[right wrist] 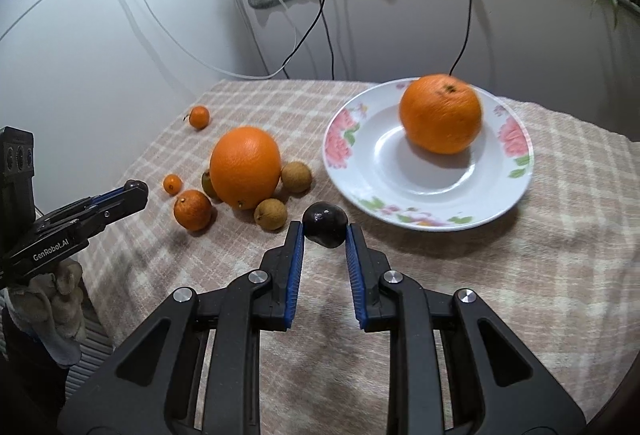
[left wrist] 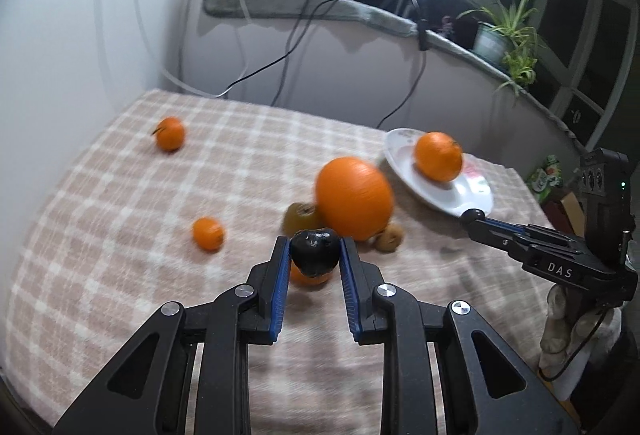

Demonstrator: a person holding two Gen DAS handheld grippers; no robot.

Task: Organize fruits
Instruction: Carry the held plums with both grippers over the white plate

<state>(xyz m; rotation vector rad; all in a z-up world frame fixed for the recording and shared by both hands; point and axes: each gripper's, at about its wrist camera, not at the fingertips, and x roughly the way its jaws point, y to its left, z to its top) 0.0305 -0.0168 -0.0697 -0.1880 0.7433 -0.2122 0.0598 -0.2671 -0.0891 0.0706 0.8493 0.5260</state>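
A small glossy black fruit sits clenched at the blue-padded tips of the left gripper, above the checked beige tablecloth. A second dark round fruit is pinched the same way in the right gripper, just beside the white flowered plate that carries one orange. A larger orange lies on the cloth among small tangerines and brown longans.
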